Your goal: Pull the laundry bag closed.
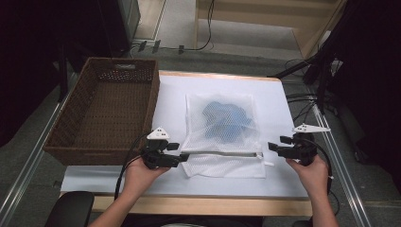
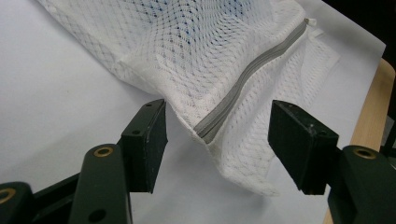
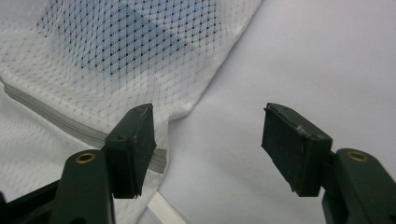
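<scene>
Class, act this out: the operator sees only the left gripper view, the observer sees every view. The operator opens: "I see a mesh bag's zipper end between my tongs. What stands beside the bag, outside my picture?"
Observer: A brown wicker basket stands on the table's left side, next to the mesh laundry bag.
Operator: Where are the other tongs?
Observer: The right tongs are at the right end of the zipper. They are open and grip nothing.
Operator: What is inside the bag?
Observer: A crumpled blue cloth lies in the bag's far half, beyond the zipper.
</scene>
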The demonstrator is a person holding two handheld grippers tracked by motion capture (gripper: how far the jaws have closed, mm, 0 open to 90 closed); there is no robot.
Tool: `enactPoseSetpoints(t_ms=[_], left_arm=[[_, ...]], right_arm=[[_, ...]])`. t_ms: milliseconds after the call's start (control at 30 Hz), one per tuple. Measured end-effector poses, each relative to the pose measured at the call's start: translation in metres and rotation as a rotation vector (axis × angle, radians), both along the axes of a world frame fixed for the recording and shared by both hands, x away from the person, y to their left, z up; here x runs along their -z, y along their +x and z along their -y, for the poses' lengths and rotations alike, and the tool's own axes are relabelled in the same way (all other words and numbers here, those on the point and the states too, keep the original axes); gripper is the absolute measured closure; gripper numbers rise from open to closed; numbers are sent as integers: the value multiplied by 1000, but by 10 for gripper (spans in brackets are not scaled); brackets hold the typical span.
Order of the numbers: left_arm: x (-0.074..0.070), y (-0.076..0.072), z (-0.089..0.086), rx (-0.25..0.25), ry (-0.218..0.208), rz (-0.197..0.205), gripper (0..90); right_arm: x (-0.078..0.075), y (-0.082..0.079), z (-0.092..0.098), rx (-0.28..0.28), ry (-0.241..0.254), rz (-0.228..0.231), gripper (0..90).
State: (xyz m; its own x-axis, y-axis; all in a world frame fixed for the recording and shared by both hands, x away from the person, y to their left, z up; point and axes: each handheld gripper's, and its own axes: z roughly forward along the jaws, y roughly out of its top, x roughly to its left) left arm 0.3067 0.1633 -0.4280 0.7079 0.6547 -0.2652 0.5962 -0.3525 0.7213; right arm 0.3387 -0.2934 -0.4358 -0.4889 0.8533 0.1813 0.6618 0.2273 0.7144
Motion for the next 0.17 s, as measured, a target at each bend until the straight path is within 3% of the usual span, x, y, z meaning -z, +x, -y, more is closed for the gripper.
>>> enactPoseSetpoints(t_ms=[167], left_arm=[[0, 1, 0, -1, 0, 4, 369]], right_arm=[[0, 1, 0, -4, -3, 8, 350]])
